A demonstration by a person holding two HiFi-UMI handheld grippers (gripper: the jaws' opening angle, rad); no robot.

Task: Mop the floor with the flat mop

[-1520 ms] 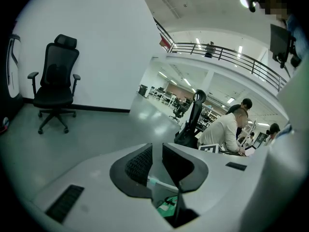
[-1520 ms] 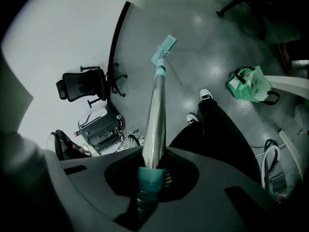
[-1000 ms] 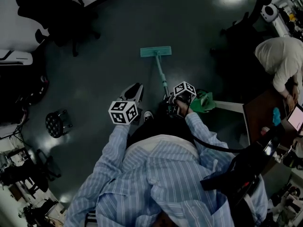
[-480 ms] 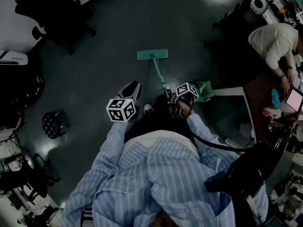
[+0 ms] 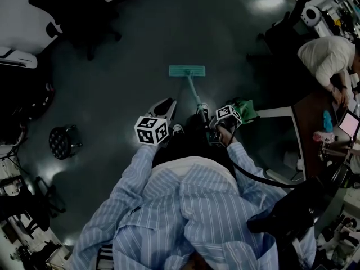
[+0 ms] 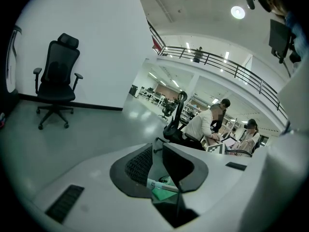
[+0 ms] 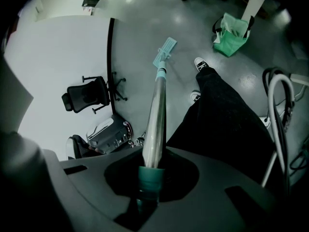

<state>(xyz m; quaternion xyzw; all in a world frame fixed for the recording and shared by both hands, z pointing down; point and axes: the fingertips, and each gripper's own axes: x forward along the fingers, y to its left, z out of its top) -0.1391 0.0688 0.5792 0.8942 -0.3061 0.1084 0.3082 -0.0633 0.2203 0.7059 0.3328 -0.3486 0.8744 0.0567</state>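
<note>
Mop: the flat mop's pad [image 5: 187,71] lies flat on the floor [image 5: 140,49], ahead of the person's shoes [image 7: 200,63]. Its handle [image 7: 157,115] slopes back up into the right gripper [image 7: 150,178].
Right fingers: closed around the handle at its teal collar, near the upper end.
Left fingers: the left gripper [image 6: 155,166] has its fingers a narrow gap apart, holding nothing. It sits left of the handle, not touching it.
Handling: probably light and stiff. The smooth metal tube could twist in a single grip, so the collar is the safer hold, with a second grip lower on the shaft for leverage.
Open room: bare floor ahead and left of the pad.
Edges: an office chair [image 5: 79,10] by the far wall, a round stool [image 5: 61,142] well to the left, a green bag [image 7: 231,35] near the feet, and a worktop [image 5: 315,111] with a person [image 5: 329,58] on the right.
</note>
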